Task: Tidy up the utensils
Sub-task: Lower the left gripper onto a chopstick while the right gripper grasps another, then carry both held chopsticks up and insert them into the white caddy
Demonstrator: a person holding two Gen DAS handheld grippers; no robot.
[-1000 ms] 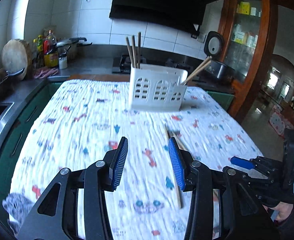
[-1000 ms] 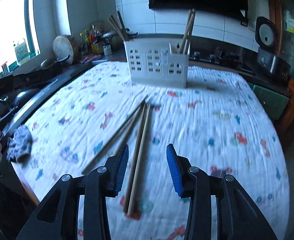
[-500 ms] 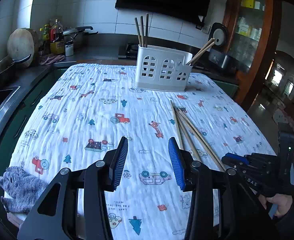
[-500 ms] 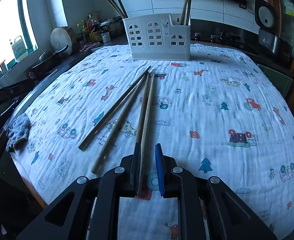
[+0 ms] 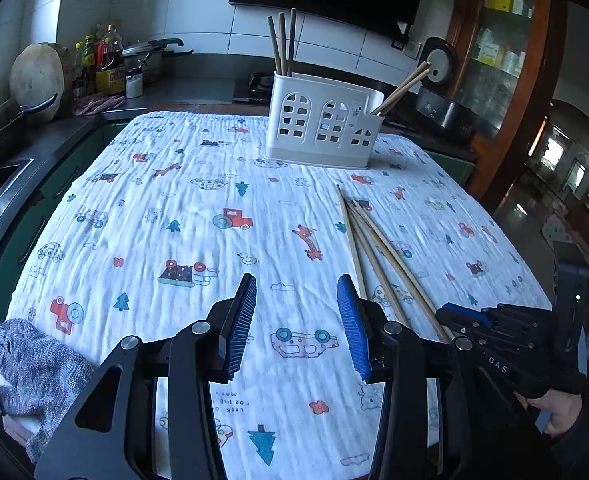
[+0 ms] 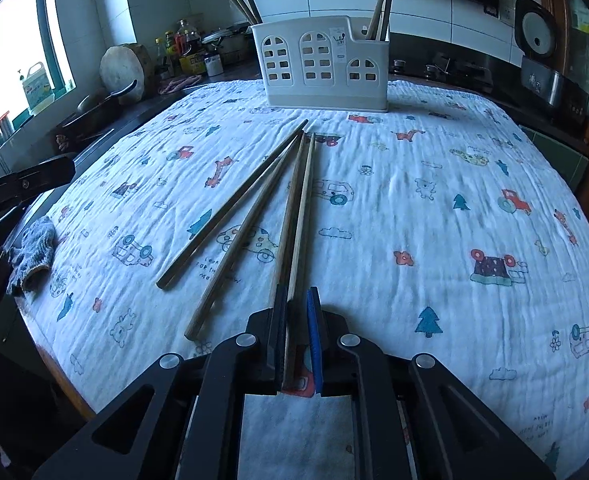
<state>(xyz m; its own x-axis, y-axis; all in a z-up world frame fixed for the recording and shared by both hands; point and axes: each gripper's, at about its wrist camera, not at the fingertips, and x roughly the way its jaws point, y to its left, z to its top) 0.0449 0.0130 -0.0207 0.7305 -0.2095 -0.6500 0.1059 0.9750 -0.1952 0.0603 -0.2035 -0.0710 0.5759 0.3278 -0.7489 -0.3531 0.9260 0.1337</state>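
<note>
Chopsticks [image 6: 230, 216]: we see four lying loose on the table [image 6: 434, 216], fanned out in front of the white holder [image 6: 322, 68], which stands at the far edge with more sticks upright in it. Our right hand-held gripper [image 6: 297, 322] is clamped on the near end of the rightmost pair [image 6: 299, 208], low over the cloth. Our left hand-held gripper [image 5: 297, 322] sits with its jaws apart, nothing between them, just left of the sticks. Grey rag [image 5: 34, 364] at the near left corner.
</note>
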